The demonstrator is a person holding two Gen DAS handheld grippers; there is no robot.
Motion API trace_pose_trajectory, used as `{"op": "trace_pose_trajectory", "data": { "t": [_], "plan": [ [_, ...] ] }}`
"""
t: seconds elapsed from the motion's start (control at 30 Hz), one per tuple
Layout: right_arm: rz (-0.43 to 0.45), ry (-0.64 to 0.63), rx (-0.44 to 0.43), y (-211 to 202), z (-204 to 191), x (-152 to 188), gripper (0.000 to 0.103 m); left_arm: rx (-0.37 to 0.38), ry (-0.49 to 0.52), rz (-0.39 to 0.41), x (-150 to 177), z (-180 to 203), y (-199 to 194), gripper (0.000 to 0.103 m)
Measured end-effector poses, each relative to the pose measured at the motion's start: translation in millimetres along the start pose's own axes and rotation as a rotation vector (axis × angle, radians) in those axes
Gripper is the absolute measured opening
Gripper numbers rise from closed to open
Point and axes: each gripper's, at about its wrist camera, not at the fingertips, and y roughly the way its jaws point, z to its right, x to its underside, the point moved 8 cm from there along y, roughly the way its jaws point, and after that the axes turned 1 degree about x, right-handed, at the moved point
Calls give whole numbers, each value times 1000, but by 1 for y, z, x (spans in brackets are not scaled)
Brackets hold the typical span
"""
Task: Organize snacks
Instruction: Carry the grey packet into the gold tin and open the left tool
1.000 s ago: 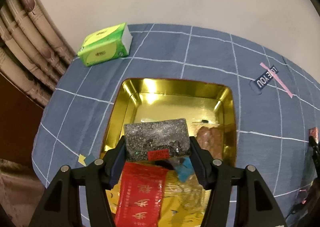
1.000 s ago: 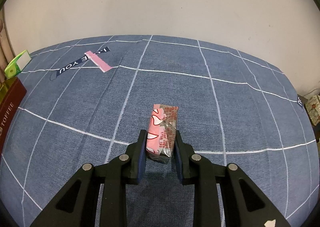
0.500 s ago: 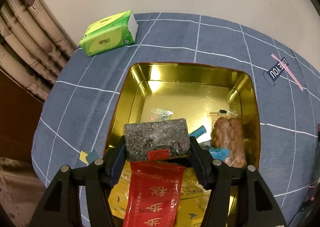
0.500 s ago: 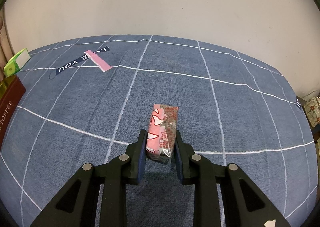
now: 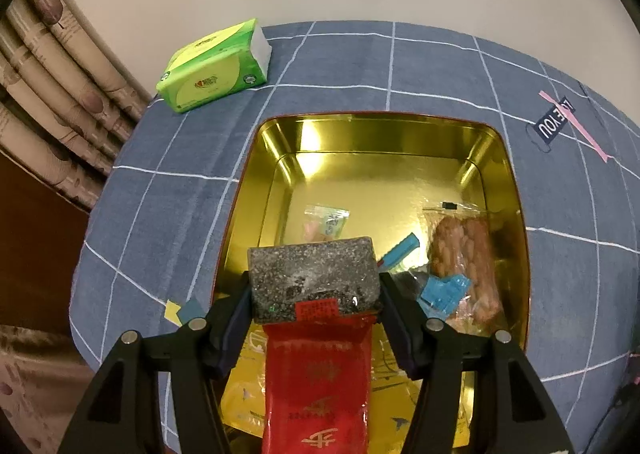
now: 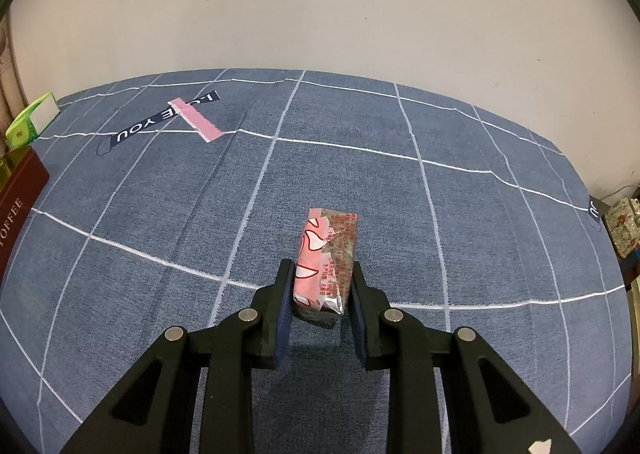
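Left wrist view: the left gripper (image 5: pixel 314 292) has its fingers clamped on either side of a grey speckled snack block (image 5: pixel 313 280), held above the near half of a gold tin (image 5: pixel 514 213). A red packet (image 5: pixel 318 382) lies under the block, at the tin's near edge, on top of a yellow wrapper (image 5: pixel 244 394). Further in, a bag of brown snacks (image 5: pixel 464 254) sits along the right wall, blue wrappers (image 5: pixel 442 292) are just left of it, and a small clear candy bag (image 5: pixel 326 219) lies near the middle. The far half of the tin floor is bare. A green tissue pack (image 5: pixel 216 65) rests on the blue checked cloth (image 5: pixel 168 189) at the far left, well apart from the tin.

Right wrist view: the right gripper (image 6: pixel 320 294) grips a pink snack packet (image 6: pixel 324 258) between its fingers; whether the packet touches the cloth cannot be told. Bare cloth spreads all round. The tin's dark red outer wall (image 6: pixel 20 205) shows at the far left edge.
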Motion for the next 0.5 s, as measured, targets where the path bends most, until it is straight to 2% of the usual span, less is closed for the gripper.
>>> {"op": "trace_pose_trajectory", "data": {
  "t": [0.23,0.5],
  "plan": [
    [0,0,-1,0,-1,0,23,11,20,38,-3,0,-15,62],
    [3,-7,8,0,-2,0,22,10,-26,86,3,-20,-41,62]
  ]
}}
